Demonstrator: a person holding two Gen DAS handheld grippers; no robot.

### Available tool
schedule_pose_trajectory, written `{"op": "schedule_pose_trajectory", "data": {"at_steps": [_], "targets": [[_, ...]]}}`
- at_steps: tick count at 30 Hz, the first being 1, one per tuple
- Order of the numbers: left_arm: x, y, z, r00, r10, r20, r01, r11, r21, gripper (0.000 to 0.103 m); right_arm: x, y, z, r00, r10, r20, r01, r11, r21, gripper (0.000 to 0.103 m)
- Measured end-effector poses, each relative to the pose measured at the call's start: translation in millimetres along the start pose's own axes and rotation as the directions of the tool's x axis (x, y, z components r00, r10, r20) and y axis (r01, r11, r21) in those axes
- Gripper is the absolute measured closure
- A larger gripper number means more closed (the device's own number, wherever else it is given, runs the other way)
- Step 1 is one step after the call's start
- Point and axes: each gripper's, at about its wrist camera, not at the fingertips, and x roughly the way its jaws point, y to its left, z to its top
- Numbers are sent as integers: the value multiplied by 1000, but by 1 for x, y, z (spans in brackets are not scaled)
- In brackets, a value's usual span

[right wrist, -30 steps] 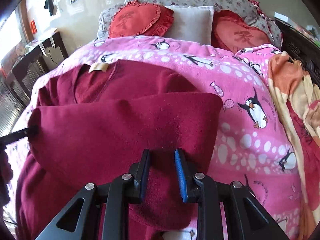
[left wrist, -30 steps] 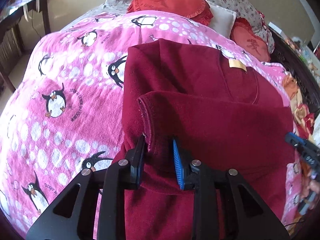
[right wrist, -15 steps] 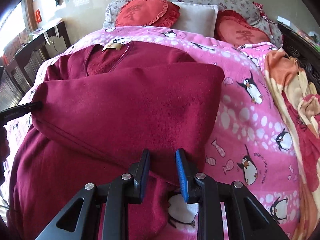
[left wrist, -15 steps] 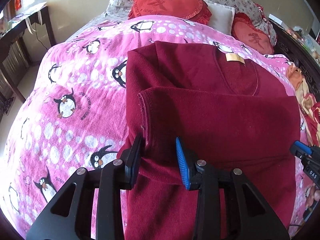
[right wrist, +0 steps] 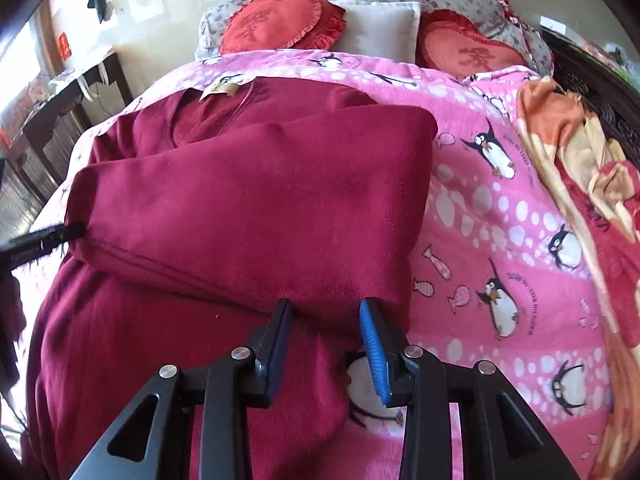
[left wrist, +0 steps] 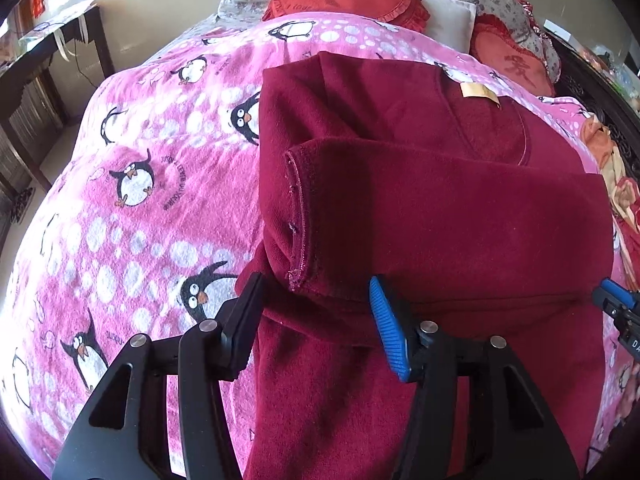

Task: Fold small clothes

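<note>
maroon fleece top [left wrist: 440, 208] lies flat on the pink penguin blanket [left wrist: 132, 208] on the bed, collar and tan neck label [left wrist: 479, 92] toward the pillows, a folded-over panel [right wrist: 260, 208] lying across the middle of it. left gripper [left wrist: 316, 320] sits at the near left corner of that panel, jaws parted wide, the hemmed corner between them but neither pad looks pressed on it, so holding nothing as far as i can judge. right gripper [right wrist: 326, 344] at the near right edge of the panel, jaws also apart with cloth lying in the gap, no pinch visible; holding nothing by the look of it. fabric reads thick, soft, fuzzy, light for its bulk, not slippery, not fragile; it drapes and will sag between two grip points, and the pile probably clings to the blanket and to itself, so layers should stay put once laid. folded layers are bulky, so a jaw needs to open wide to take them all. best hold is my guess: the stitched hem [left wrist: 298, 216] at the left corner and the matching right corner, both sides at once, pinching all layers so the panel does not unroll. red heart cushions [right wrist: 280, 24] and orange blanket [right wrist: 560, 148] are well apart from the top.
</note>
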Motion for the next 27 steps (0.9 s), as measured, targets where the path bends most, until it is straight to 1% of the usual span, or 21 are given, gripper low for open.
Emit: {"op": "schedule_pose_trajectory", "data": {"at_steps": [3, 7, 10, 12, 15, 20, 23, 27], "targets": [[-7, 0, -3, 1000, -8, -5, 8, 1000, 4, 50, -7, 5, 2, 1000, -15, -3, 15, 1000, -19, 69], [-19, 2, -12, 1000, -7, -10, 7, 1000, 17, 50, -26, 3, -3, 1000, 22, -4, -22, 1000, 3, 69], [-29, 6, -21, 1000, -11, -9, 11, 1000, 15, 50, -44, -1, -14, 997, 76, -6, -76, 996, 44, 68], [-37, 9, -29, 1000, -17, -14, 17, 1000, 12, 50, -60, -5, -23, 995, 100, -3, -100, 992, 71, 66], [-50, 14, -45, 1000, -22, -17, 22, 1000, 21, 50, -80, -9, -35, 994, 110, -13, -109, 990, 84, 62], [-71, 23, -70, 999, -28, -17, 29, 999, 28, 50, -105, -15, -61, 992, 117, -46, -112, 990, 88, 59], [-80, 27, -82, 1000, -23, -19, 24, 999, 30, 50, -109, -16, -79, 990, 124, -63, -118, 988, 99, 58], [-89, 30, -95, 1000, -16, -16, 17, 1000, 22, 50, -103, -9, -97, 989, 124, -84, -115, 987, 111, 58]]}}
